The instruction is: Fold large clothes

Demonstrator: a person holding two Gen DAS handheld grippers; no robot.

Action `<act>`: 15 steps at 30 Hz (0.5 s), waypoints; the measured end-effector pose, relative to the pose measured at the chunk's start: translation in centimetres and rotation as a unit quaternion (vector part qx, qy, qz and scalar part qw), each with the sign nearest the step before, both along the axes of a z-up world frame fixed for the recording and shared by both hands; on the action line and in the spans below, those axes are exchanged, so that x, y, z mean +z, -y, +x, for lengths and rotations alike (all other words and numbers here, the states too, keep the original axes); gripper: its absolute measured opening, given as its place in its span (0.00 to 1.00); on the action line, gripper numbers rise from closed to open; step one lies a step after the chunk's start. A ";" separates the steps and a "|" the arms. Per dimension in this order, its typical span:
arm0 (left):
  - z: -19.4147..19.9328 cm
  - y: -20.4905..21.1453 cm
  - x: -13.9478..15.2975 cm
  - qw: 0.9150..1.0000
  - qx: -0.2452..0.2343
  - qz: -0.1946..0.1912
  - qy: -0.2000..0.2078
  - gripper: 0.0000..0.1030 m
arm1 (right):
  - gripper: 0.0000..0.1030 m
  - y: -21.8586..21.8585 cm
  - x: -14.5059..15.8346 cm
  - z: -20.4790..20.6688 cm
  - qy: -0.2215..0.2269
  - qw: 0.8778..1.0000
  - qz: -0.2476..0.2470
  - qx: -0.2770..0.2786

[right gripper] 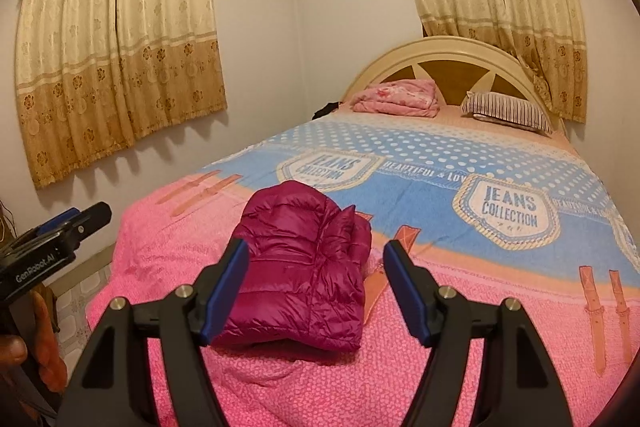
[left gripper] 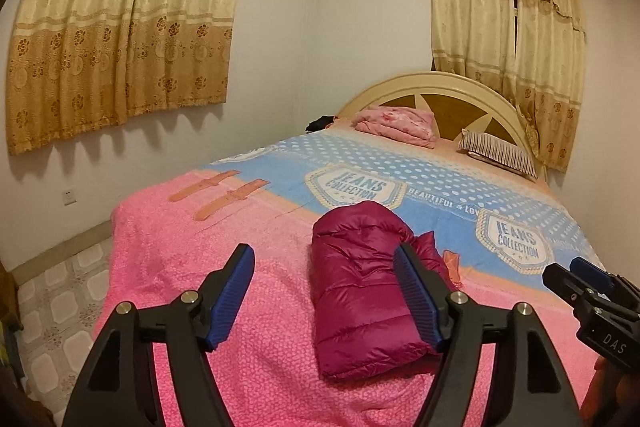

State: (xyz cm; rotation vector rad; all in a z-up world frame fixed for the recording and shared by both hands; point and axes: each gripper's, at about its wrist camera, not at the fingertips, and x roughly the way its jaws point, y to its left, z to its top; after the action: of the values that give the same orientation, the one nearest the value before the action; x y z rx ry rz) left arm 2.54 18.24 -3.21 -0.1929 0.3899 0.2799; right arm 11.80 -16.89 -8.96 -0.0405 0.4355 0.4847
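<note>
Jacket (left gripper: pixel 360 291) first: a magenta puffer, already folded into a compact bundle, lies on the pink foot end of the bed (left gripper: pixel 168 251), its far end touching the blue part of the bedspread (left gripper: pixel 432 163). It looks finished, or close to it, judging by the tidy block shape with one sleeve or hood part bulging out on its right side. The left gripper (left gripper: pixel 324 295) hangs above the near end of the bed with its fingers (left gripper: pixel 230 297) spread wide and holding nothing; the bundle sits ahead of it, toward its right finger. The right gripper (right gripper: pixel 314 293) is likewise spread and empty, with the jacket (right gripper: pixel 304 275) directly ahead between its fingers (right gripper: pixel 404 291), which suits a final press or a lift to set it aside. There is plenty of open bedspread to the right and beyond the bundle. The left edge of the bed drops to the tiled floor (left gripper: pixel 52 307), fairly near the bundle, so pushing that way risks a slide off. A folded pink blanket (left gripper: pixel 394 125) and a striped pillow (left gripper: pixel 498 151) lie well apart at the headboard (left gripper: pixel 440 83).
</note>
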 end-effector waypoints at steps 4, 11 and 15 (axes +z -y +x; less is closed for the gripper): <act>-0.2 0.2 -0.2 1.000 -0.004 0.003 -0.003 0.71 | 0.71 0.2 -0.1 -0.2 -0.001 1.000 0.001 0.001; 0.0 0.5 -0.4 1.000 -0.006 0.008 -0.012 0.71 | 0.71 0.1 -0.4 -0.5 -0.004 1.000 0.001 0.006; 0.0 0.6 -0.4 1.000 -0.005 0.009 -0.011 0.71 | 0.71 0.0 -0.4 -0.5 -0.004 1.000 0.001 0.006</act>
State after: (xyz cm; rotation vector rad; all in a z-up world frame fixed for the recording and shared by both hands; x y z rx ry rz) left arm 2.55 17.64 -3.58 -0.1700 0.4097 0.2761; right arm 11.34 -16.89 -9.37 -0.0389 0.4419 0.4974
